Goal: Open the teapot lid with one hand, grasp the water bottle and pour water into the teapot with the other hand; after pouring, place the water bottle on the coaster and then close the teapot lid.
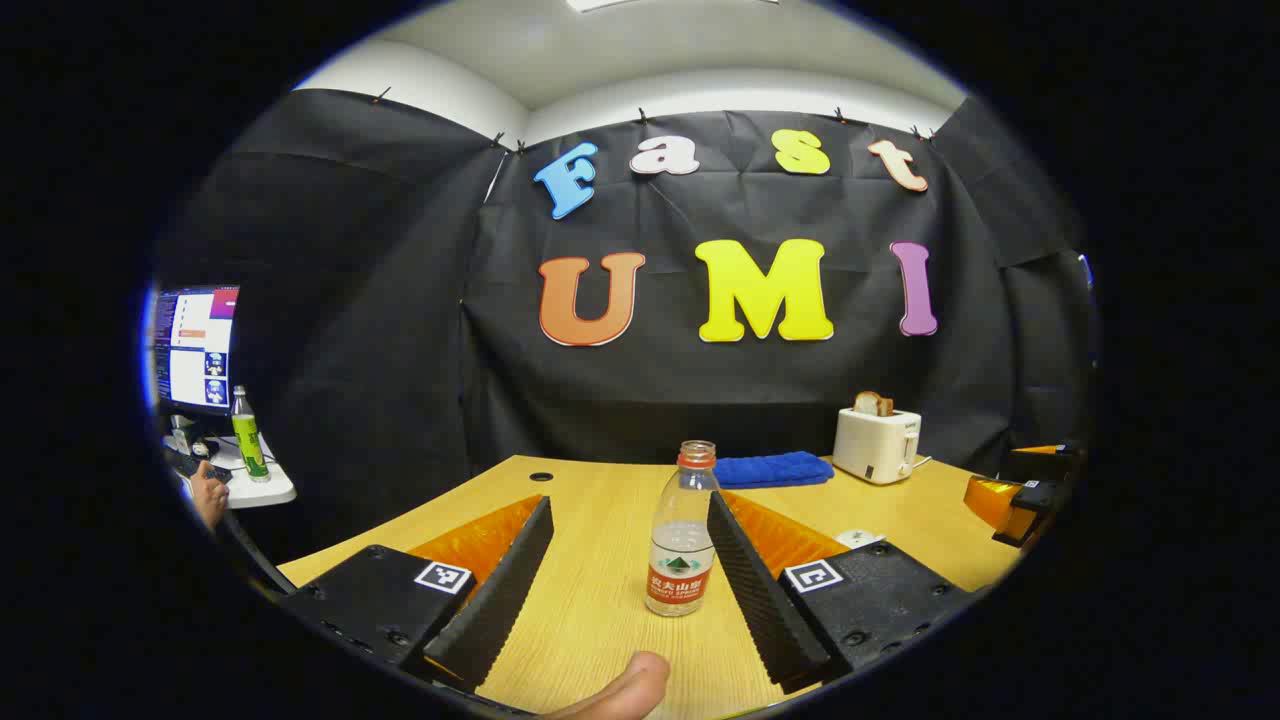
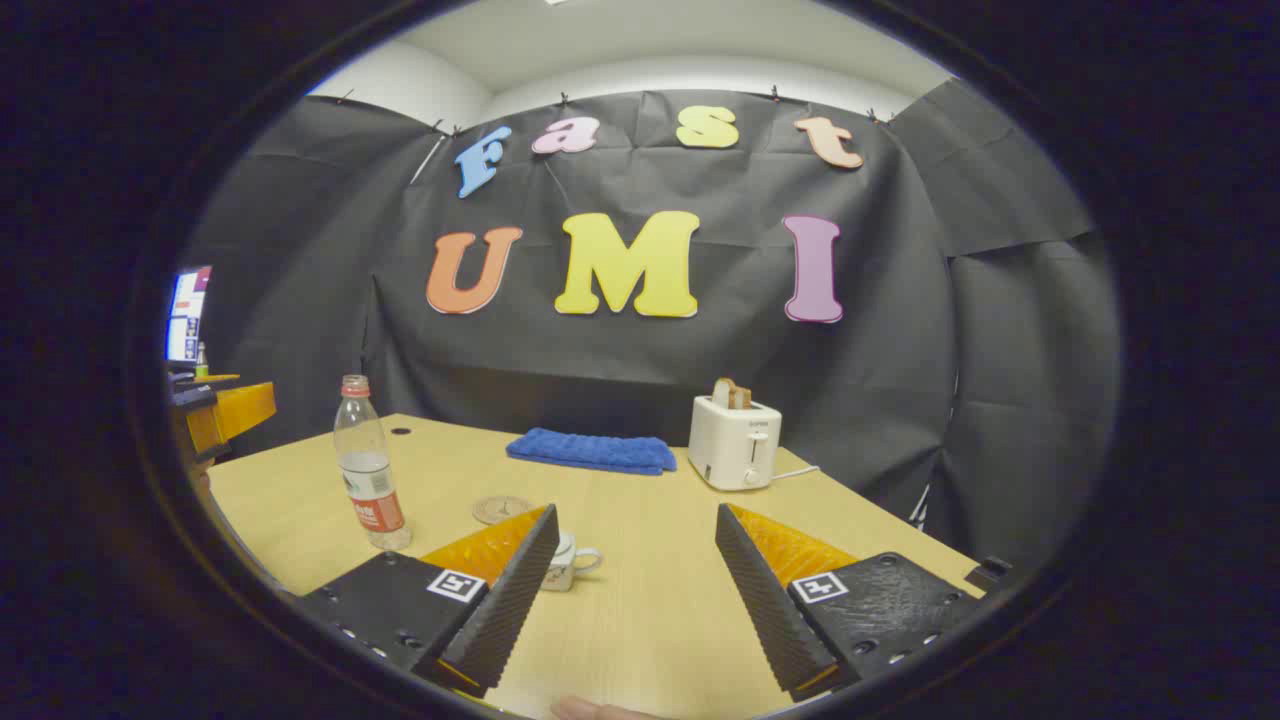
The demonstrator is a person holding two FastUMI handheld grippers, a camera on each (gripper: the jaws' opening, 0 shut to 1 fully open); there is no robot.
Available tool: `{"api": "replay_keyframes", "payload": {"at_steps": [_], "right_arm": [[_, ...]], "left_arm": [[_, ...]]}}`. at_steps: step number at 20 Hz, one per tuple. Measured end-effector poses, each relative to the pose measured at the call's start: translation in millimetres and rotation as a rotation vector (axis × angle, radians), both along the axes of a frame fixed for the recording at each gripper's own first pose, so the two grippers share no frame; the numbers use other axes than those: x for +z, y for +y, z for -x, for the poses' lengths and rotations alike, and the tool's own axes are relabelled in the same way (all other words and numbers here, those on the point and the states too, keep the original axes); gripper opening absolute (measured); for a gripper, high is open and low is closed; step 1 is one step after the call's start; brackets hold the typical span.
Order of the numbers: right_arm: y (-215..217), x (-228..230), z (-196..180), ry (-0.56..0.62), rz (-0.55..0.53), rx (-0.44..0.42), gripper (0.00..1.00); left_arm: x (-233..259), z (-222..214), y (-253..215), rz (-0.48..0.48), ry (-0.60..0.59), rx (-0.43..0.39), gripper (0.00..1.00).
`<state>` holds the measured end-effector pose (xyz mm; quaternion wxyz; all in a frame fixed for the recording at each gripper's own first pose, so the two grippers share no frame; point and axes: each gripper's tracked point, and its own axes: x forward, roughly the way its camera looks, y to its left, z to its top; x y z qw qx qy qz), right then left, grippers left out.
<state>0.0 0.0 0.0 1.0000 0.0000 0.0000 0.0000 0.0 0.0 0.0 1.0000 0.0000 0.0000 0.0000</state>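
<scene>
Water bottle [image 1: 681, 545] between wide-open left gripper [image 1: 630, 570] fingers, untouched.

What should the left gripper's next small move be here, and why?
Probably ease straight forward and then close. The left gripper is open, and the water bottle stands upright on the table ahead, between its fingers, nearer the one on the view's right, apparently ungripped. The bottle carries no cap, so a gentle, level approach seems wise.
</scene>
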Motion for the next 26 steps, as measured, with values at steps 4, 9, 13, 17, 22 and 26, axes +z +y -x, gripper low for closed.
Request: {"api": "replay_keyframes", "payload": {"at_steps": [4, 9, 13, 17, 22, 26], "right_arm": [[-1.5, -2.6, -0.1, 0.009, 0.011, -0.006, 0.95], [-2.7, -3.6, -1.2, 0.012, 0.005, -0.003, 0.95], [-1.4, -7.2, -5.1, 0.019, 0.005, 0.003, 0.97], [4.5, -13.2, -18.5, 0.019, -0.012, 0.018, 0.95], [25.0, -32.0, -53.5, 0.039, -0.029, 0.064, 0.97], [48.5, -34.9, -82.6, 0.018, -0.022, 0.108, 0.95]], "left_arm": [[-8.9, -4.7, -11.6, -0.010, 0.028, -0.020, 0.98], [-11.4, -5.2, -18.6, -0.028, 0.029, -0.037, 0.98], [-17.0, -8.7, -18.4, -0.024, 0.044, -0.042, 0.98], [-16.3, -8.9, -15.6, 0.002, 0.025, -0.047, 0.98], [-17.4, -12.8, -12.9, 0.017, 0.004, -0.040, 0.98], [-30.1, -24.0, -15.2, 0.023, 0.021, -0.036, 0.98]]}}
